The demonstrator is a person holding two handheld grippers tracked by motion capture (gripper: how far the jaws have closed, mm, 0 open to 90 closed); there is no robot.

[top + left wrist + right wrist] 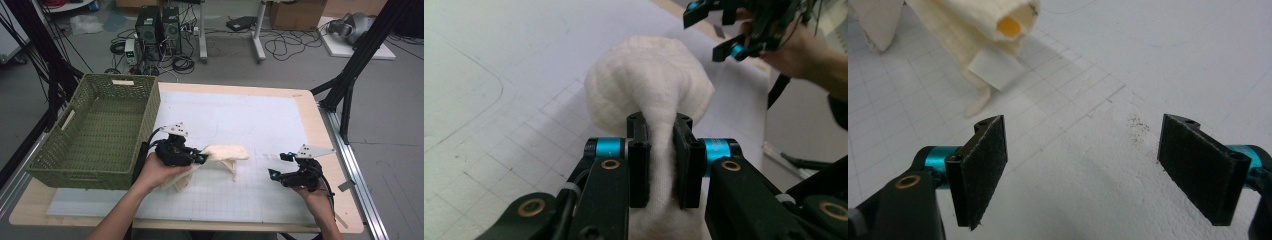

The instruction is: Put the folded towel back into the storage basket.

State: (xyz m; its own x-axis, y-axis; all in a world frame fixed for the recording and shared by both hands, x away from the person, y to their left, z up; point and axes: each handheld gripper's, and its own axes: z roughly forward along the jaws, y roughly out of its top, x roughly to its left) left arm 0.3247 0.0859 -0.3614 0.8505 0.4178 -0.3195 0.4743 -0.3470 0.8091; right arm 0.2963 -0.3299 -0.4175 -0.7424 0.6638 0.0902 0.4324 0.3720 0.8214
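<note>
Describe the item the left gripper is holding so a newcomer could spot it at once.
On the white gridded mat covering the wooden table, just right of the green woven basket, the left gripper is clamped on a cream cloth. It is the only soft, pale fabric there, folded and drooping toward the mat.

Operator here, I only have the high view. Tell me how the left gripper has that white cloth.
Observer: In the left gripper view the left gripper is shut on the cloth; a pinched ridge of fabric runs up between its two fingers.
Operator: Report the right gripper's fingers.
Observer: In the right gripper view the right gripper stands wide open, with nothing but the white mat between its pads.
Operator: Describe the cloth end nearest the right gripper.
Observer: The right gripper view shows it rolled into an open tube with an orange-yellow inside, and a white label hanging below it.
</note>
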